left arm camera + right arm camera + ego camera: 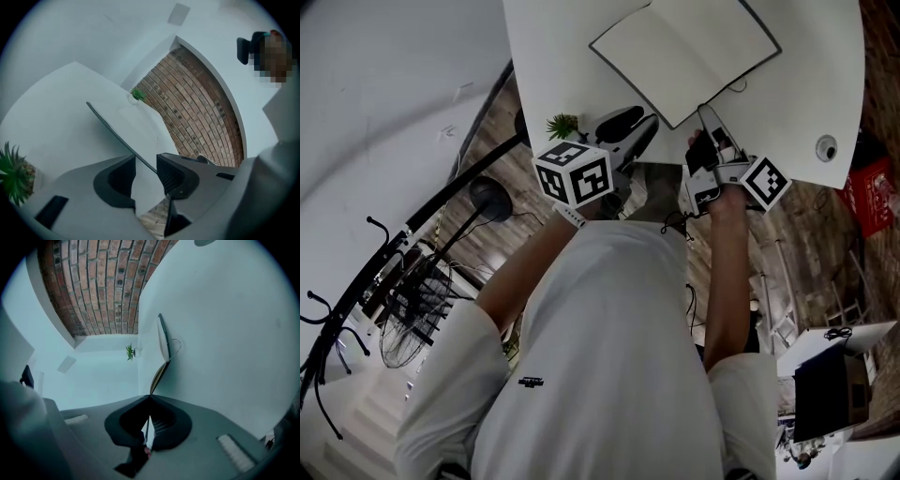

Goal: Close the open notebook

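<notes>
The notebook (684,52) lies open on the white bench (806,84), pale pages up. It sits askew, with one corner reaching almost to the near edge, about midway along it.

My right gripper (150,401) has its fingers (164,425) pressed together on a thin dark leaf of the notebook, by that near corner. From the right gripper view the leaf rises off the bench towards the fingers, while the rest of the book lies flat beyond.

My left gripper (146,168) is at the same near edge, just beside the right one. Its fingers (173,176) stand apart, and a dark-edged sheet of the notebook passes through the gap without being pinched. I can't tell whether the sheet touches either finger.

A small green plant (562,124) stands at the near edge, to the left of the left gripper.
</notes>
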Tool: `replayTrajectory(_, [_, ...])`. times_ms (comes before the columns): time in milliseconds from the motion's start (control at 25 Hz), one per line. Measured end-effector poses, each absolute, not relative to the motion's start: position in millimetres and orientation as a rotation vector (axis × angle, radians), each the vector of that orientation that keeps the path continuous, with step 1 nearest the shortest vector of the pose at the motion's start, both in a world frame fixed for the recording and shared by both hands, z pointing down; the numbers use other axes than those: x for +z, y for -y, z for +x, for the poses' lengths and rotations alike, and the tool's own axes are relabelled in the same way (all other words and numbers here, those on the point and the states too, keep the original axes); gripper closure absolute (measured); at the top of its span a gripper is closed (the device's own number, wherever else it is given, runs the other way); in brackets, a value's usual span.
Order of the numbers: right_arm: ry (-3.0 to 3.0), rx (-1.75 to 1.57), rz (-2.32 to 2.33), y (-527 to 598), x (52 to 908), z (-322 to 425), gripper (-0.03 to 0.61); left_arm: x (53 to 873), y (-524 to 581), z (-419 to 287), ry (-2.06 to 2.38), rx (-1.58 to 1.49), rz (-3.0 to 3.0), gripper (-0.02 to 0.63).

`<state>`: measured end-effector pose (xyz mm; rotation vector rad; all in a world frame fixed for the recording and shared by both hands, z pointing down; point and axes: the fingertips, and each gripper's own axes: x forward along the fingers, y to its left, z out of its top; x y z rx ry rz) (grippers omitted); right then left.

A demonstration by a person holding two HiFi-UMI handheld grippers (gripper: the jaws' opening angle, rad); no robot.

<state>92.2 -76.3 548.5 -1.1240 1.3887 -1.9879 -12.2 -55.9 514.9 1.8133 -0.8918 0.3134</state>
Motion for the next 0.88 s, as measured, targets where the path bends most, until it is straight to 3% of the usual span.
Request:
replayTrajectory(240, [-1.378,-2.002,-1.123,74.7,549.7,91.5,0.566,531.6,58.5,-5.6,0.860,0.181,1.652,0.403])
replayTrajectory(520, [-1.399,-1.997,-1.108,76.2,547.2,90.5,0.566,540.5,69.0,-6.5,0.883,0.151,1.610,0.403])
replayTrajectory(600, [-1.399,-1.999,-1.109,75.9,548.1,90.6,0.566,543.6,71.9,-6.0,0.885,0.155,1.605,0.428])
replayTrajectory(680, [-1.396,-2.002,-1.119,75.4,549.9,91.2,0.566,543.4,73.9,-4.7,0.876,0.140,1.596,0.512])
replayTrajectory(880, [-1.391,-1.977,-1.185,76.2,554.0,95.5,0.552,532.5,78.7,3.6,0.832,0.085,1.599,0.566])
